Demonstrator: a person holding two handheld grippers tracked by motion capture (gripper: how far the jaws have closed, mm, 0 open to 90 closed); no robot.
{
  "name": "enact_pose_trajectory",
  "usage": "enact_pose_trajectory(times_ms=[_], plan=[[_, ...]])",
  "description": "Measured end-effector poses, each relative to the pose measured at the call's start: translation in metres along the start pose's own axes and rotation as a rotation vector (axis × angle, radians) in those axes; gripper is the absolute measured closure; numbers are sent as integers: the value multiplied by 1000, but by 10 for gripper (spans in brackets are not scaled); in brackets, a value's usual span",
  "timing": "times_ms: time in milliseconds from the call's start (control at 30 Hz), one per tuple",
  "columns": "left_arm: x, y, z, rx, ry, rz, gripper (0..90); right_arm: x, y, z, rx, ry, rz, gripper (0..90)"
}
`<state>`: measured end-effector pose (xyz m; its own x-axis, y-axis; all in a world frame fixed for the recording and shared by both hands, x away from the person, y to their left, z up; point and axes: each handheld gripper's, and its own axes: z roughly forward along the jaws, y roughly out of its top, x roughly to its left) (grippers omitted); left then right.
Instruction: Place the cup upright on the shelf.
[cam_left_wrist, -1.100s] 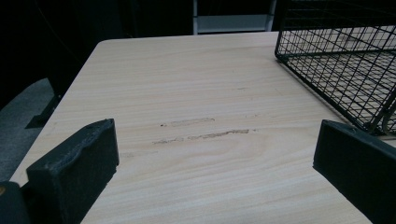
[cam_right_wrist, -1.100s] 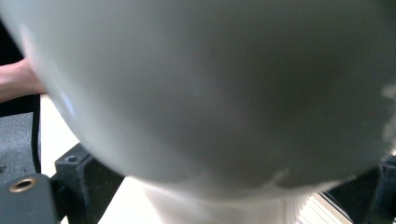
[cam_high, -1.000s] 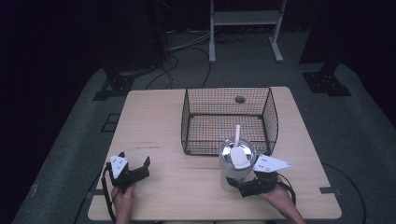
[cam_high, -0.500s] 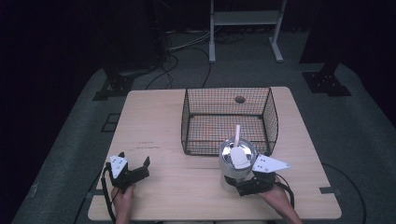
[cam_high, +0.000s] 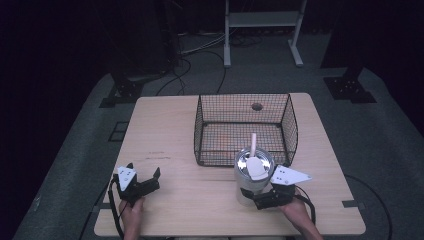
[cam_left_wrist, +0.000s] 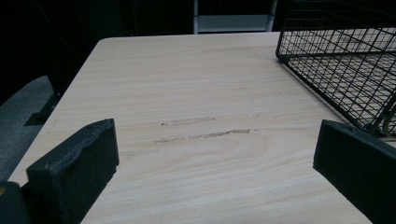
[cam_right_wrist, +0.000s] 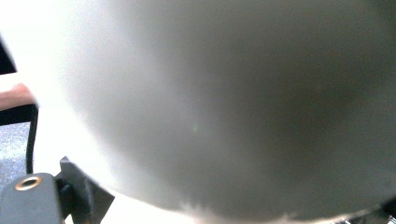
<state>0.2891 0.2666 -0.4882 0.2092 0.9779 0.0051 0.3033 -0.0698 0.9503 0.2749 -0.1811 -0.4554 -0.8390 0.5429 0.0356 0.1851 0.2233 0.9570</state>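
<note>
Dark studio flooring is surrounding the pale wooden table (cam_high: 200, 145). Since a second ago, the right gripper (cam_high: 257, 196) is staying clamped on the white cylindrical tub (cam_high: 250, 176), standing just outside the black wire basket (cam_high: 245, 127), while the left gripper (cam_high: 145, 181), wide open and empty, is drifting slightly leftward, so lifting looks next.

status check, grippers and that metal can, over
Left gripper open, idle on the table. Right gripper around the metal can, grip unconfirmed. Wire basket right behind the can.
</note>
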Motion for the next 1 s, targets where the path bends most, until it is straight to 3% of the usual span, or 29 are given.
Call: enact_pose_trajectory(times_ms=[267,500,1000], plan=[[0,0,0,1,-1,0,0,-2,1,1,2,12,10,91],[0,0,0,1,-1,0,0,-5,7,1,-34,36,24,91],[0,0,1,1,2,-6,0,-13,63,4,-62,77,-23,91]])
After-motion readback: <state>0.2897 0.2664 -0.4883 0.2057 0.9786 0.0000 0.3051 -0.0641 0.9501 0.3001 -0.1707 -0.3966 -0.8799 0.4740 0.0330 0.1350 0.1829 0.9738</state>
